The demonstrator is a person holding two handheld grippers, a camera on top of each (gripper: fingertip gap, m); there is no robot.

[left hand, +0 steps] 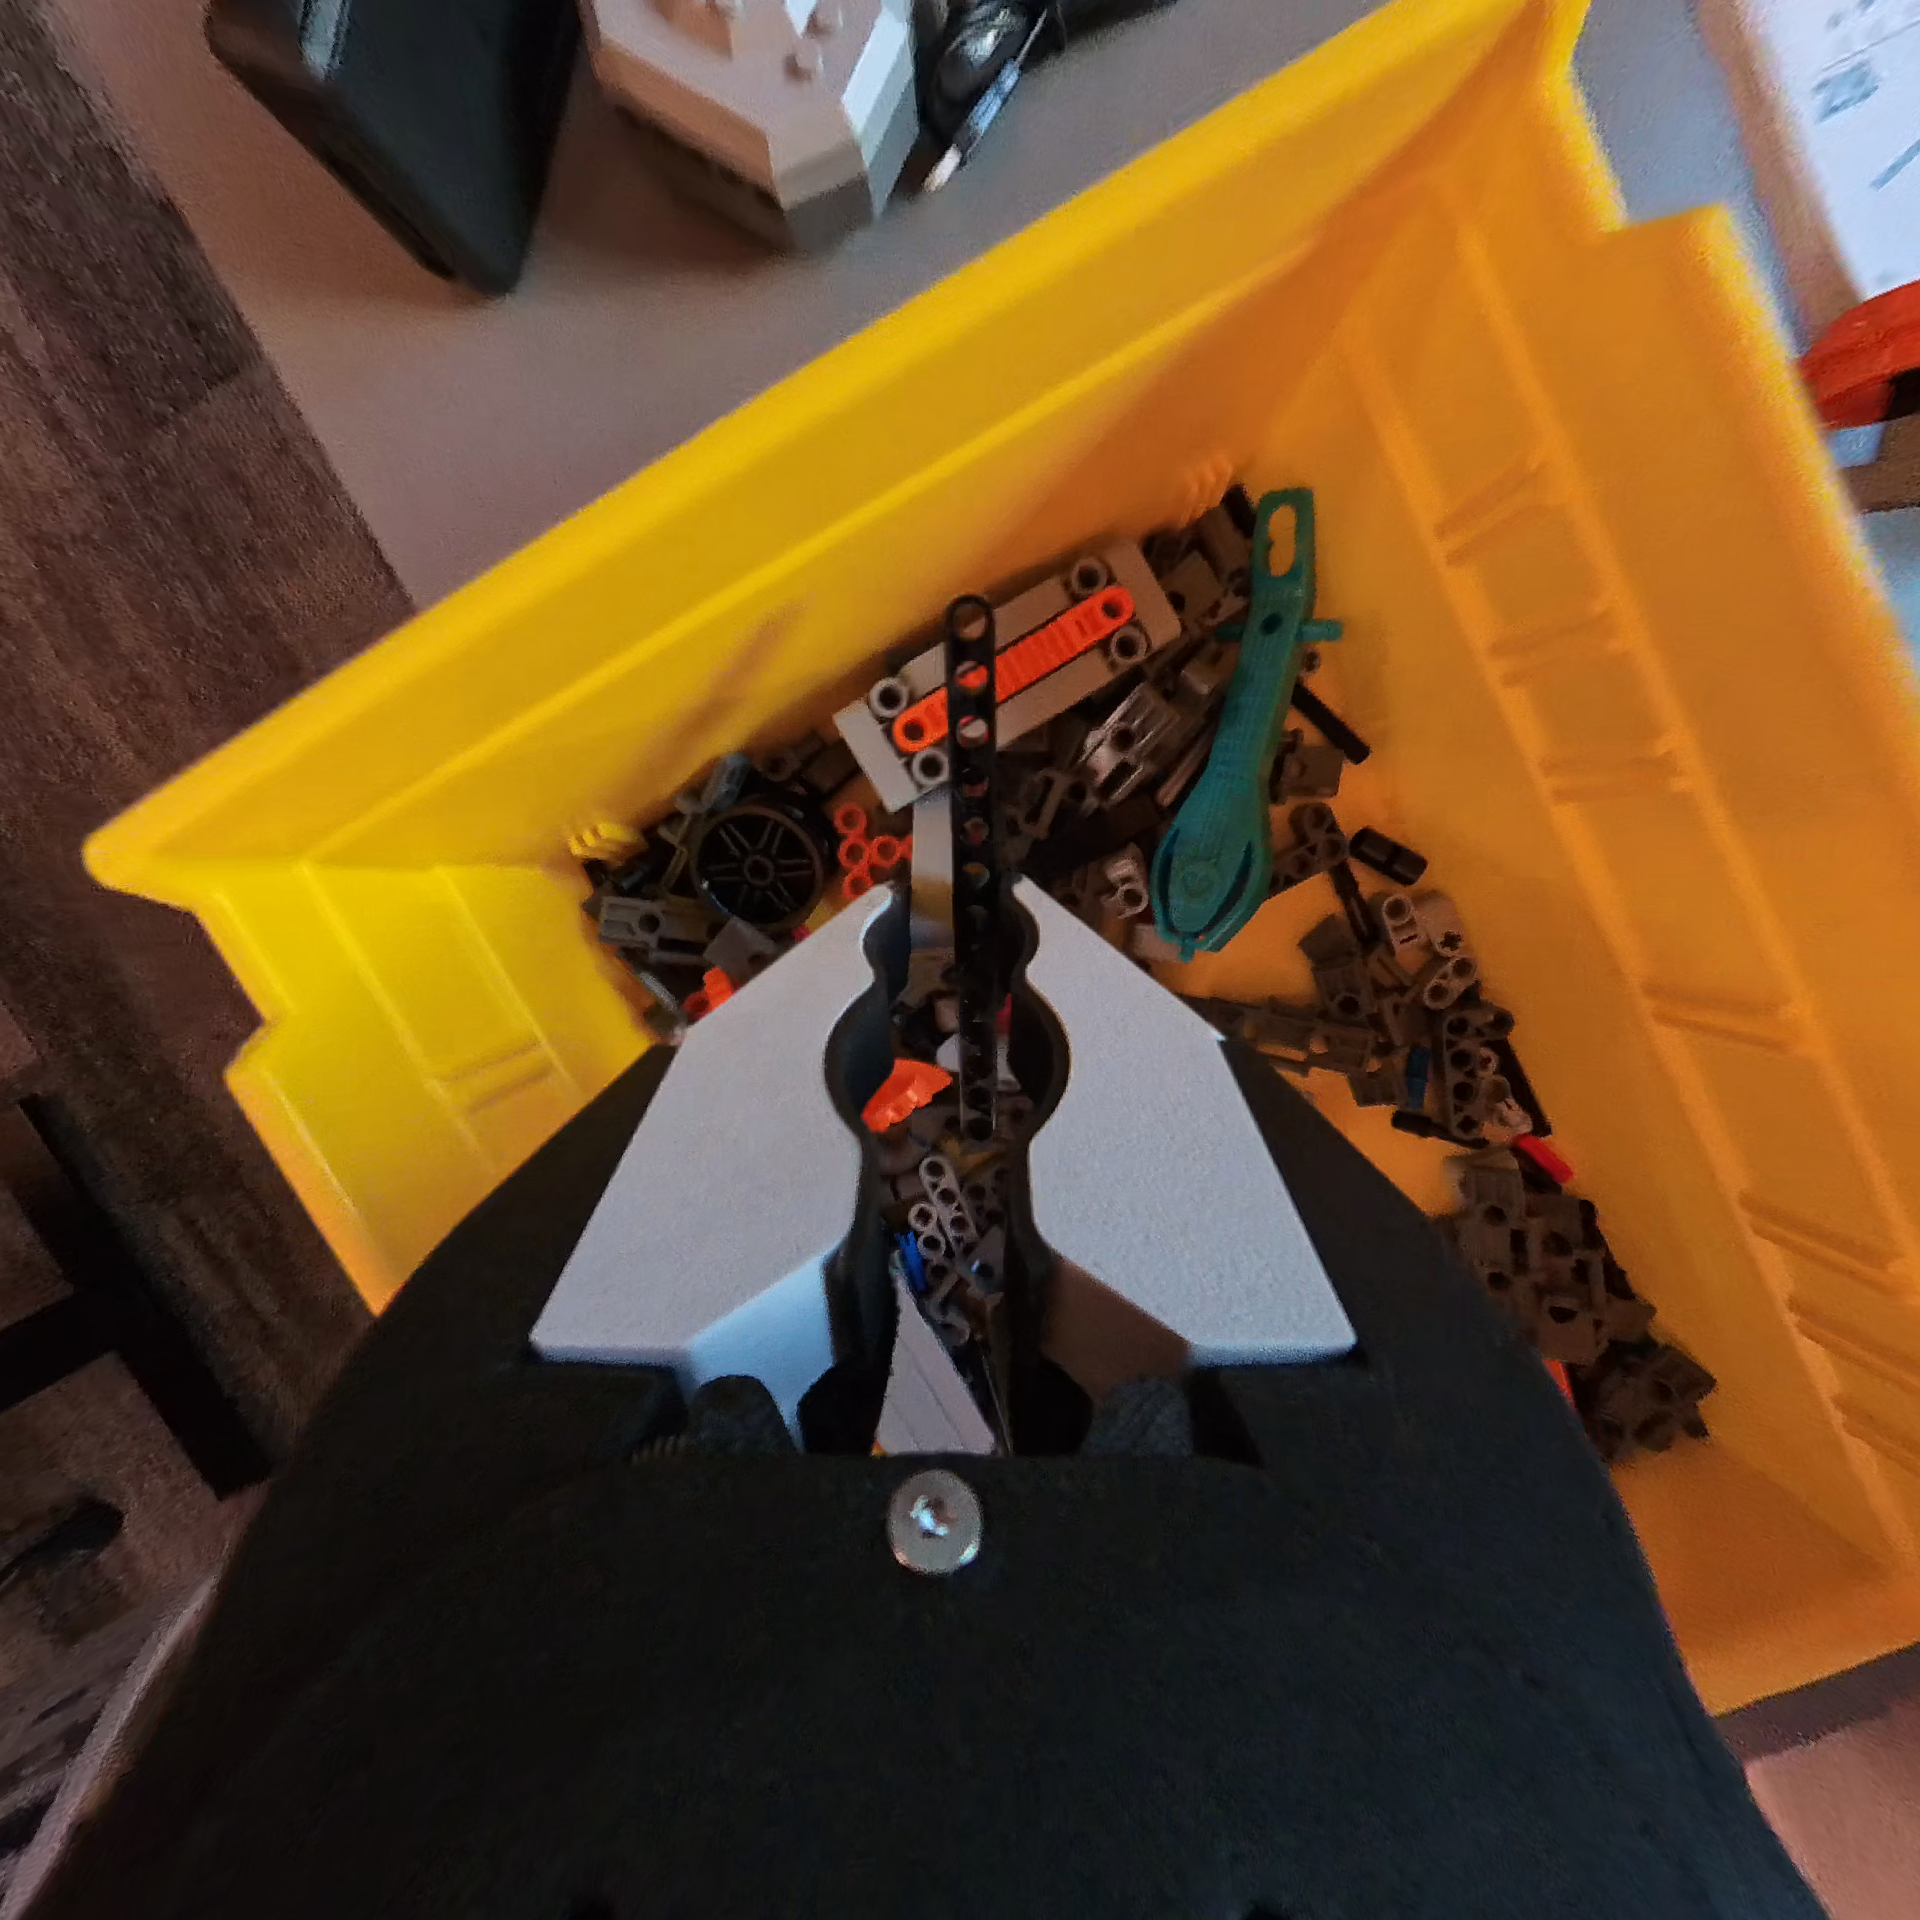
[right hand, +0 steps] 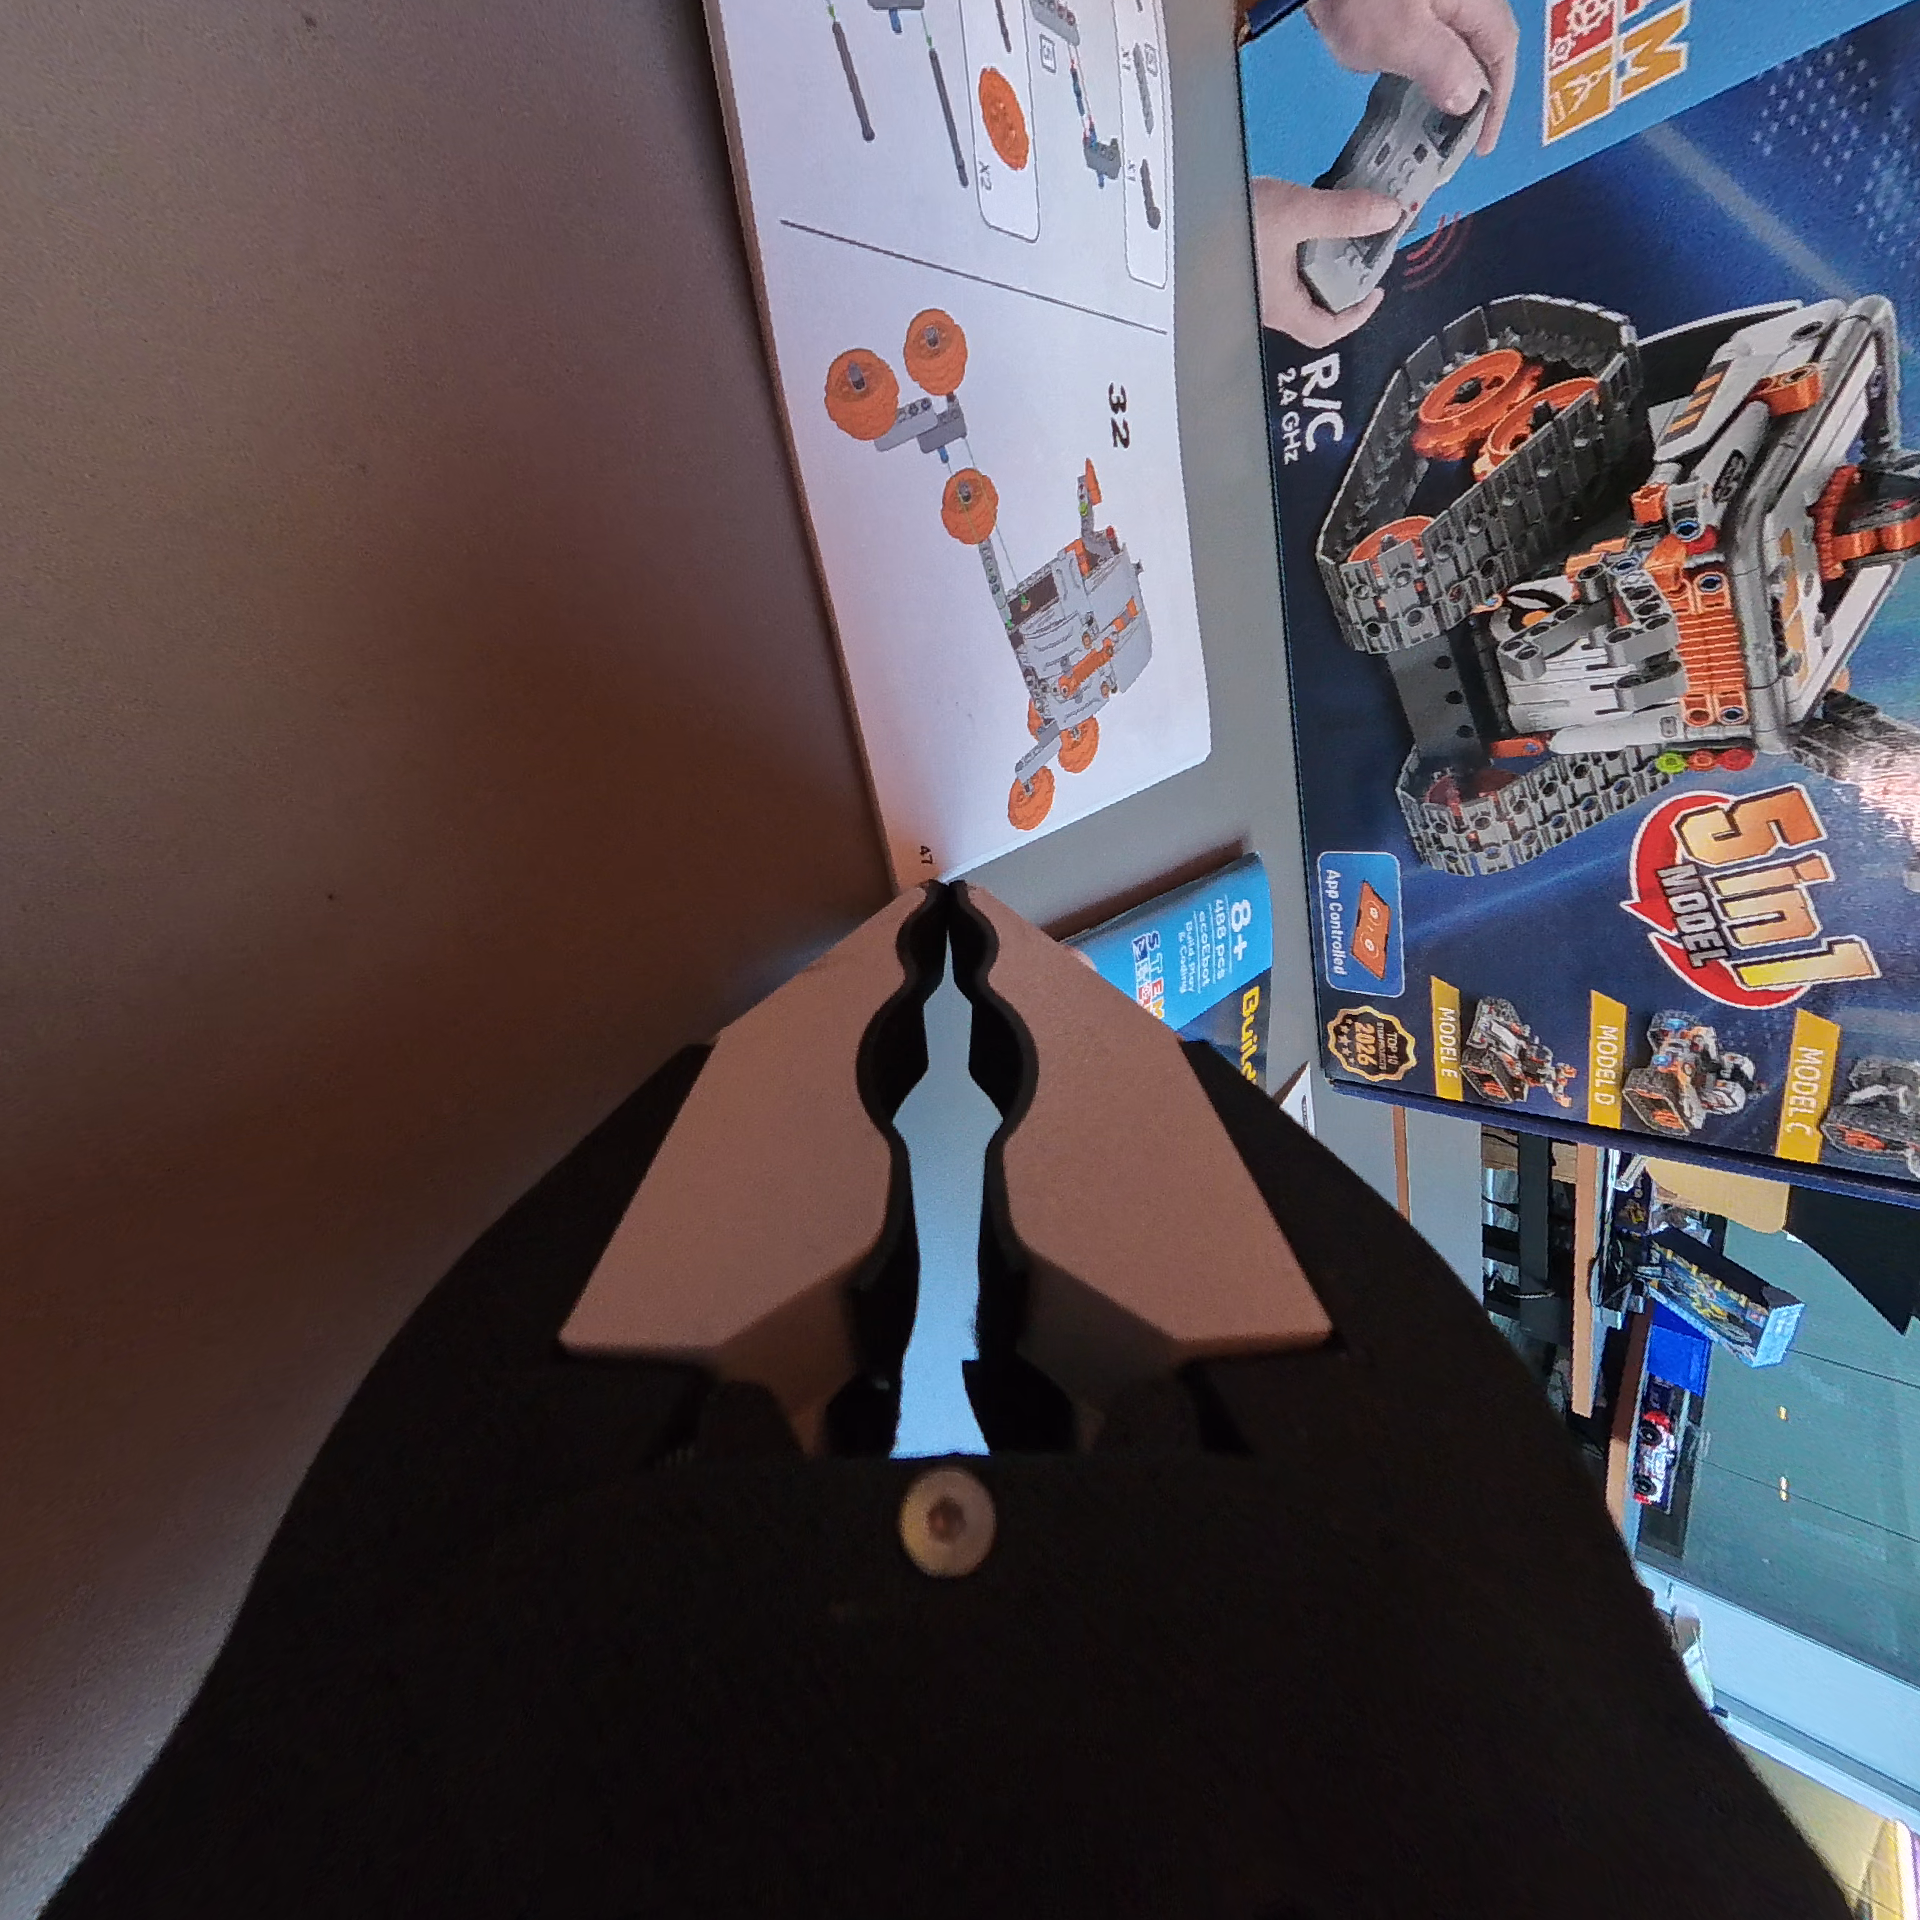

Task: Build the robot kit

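Both wide-angle pictures bend straight lines near their edges. In the left wrist view warm light falls on the glossy yellow plastic bin (left hand: 1039,416), brightest on its left corner and deepening to orange along its right wall. Its upper rim and the far objects on the pale grey tabletop (left hand: 582,343) are smeared with motion blur, while the small dark building pieces (left hand: 1403,1018) stay fairly sharp. In the right wrist view the printed blue cardboard box (right hand: 1558,623) and white instruction sheet (right hand: 997,520) are crisp and evenly lit. The table's left side sinks into reddish-brown shadow.
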